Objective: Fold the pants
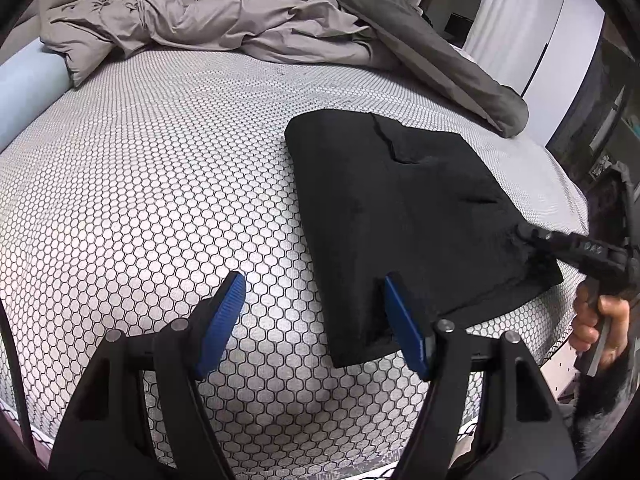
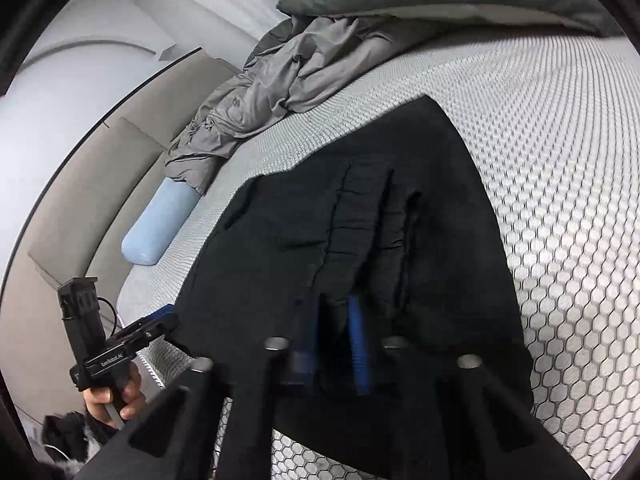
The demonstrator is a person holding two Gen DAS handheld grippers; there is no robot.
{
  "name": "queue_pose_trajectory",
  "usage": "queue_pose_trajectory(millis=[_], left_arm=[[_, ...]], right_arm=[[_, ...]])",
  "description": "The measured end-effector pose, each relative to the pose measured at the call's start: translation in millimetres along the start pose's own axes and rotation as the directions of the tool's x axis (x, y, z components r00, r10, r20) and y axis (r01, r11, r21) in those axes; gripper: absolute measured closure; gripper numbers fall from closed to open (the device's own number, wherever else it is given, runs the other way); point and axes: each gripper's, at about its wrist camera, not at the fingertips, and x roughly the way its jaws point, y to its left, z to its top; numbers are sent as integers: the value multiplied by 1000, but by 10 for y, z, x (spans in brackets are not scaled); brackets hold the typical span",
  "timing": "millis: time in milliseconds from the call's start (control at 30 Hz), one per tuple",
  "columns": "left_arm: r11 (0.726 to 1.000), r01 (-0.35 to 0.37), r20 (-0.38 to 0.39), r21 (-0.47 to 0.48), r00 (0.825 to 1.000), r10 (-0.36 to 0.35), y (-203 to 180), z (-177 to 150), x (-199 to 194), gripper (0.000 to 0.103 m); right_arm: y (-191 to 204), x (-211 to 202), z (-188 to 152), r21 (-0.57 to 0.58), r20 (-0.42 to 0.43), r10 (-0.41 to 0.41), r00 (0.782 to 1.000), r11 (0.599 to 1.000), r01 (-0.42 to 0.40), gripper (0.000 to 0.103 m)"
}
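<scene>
Black pants (image 1: 404, 216) lie folded into a thick rectangle on the honeycomb-patterned mattress (image 1: 160, 184). My left gripper (image 1: 314, 292) is open at the fold's near left corner: its right blue pad (image 1: 404, 320) rests on the cloth, its left pad (image 1: 226, 312) stands over bare mattress. My right gripper (image 1: 524, 236) reaches in from the right onto the fold's near right edge. In the right wrist view the pants (image 2: 360, 232) fill the middle, and the right gripper (image 2: 336, 320) is shut on a pinch of their cloth. The left gripper (image 2: 160, 320) shows at the far left.
A rumpled grey duvet (image 1: 224, 20) and a darker grey cover (image 1: 432, 52) lie along the back of the bed. A light blue bolster (image 1: 24, 92) lies at the left edge, also in the right wrist view (image 2: 160, 224). White curtains (image 1: 520, 28) hang at the right.
</scene>
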Motion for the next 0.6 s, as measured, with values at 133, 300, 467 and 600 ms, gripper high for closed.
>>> queue_pose_trajectory(millis=[133,300,467,600], left_arm=[[1000,-2,4,6,1000,2,-42,-24,-53,36],[1000,14,1,12,1000,-14,-101,-47,-69,35],[999,-21,-2,42,1000,22,-217,-15,-46,35],[997,-45,6,60,999,44,-308,30,-78,35]], right_arm=[[228,-259,52,-55,78,45,996,998,-41,96],[113,-235,-13,-68,69,-115,991,990,120,96],[-253,-24,-120,-2,-3,-33,999,999,33,93],[-435,-246,-55,100,17,32,999,994,-34,60]])
